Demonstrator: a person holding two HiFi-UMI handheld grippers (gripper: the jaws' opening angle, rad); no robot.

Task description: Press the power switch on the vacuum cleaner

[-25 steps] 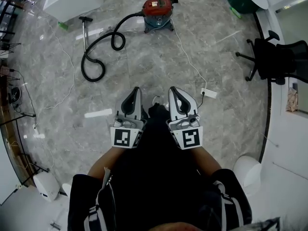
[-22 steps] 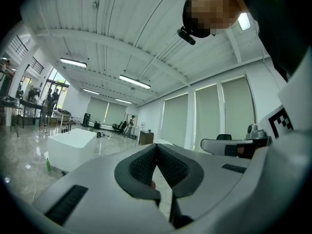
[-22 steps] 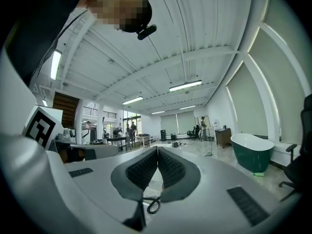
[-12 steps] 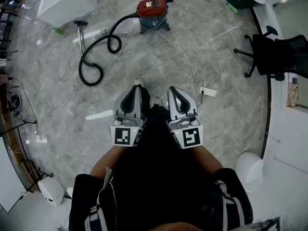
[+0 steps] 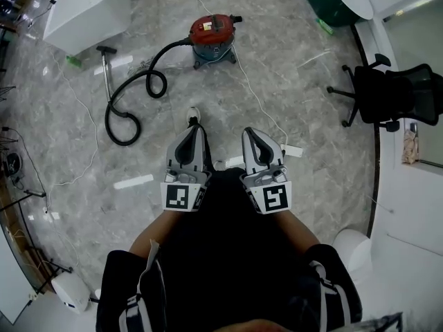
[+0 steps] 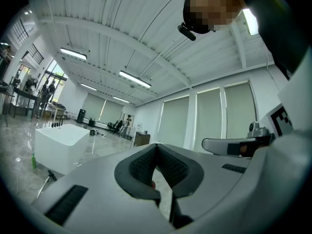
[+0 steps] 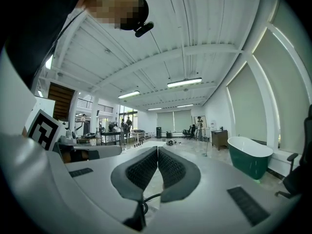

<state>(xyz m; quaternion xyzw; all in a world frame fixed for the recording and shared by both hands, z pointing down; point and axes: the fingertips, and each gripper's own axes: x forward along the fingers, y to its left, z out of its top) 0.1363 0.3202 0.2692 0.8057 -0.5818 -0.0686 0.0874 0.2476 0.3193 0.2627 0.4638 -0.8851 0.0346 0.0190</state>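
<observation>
Both grippers, left gripper (image 5: 192,135) and right gripper (image 5: 257,139), have jaws closed on nothing. The red vacuum cleaner (image 5: 211,33) sits well ahead on the marble floor (image 5: 304,95).

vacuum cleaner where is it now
In the head view, top centre, the vacuum cleaner stands on the floor, its black hose looping toward the picture's left.

Floor (image 5: 208,92) open up to vacuum cleaner (image 5: 211,32) w/ black hose (image 5: 169,45) looping left, thin cord (image 5: 257,101) trailing right, office chair (image 5: 387,94) far right.

Grey left tongs (image 5: 196,127), right tongs (image 5: 248,131), black striped sleeves (image 5: 135,301)
</observation>
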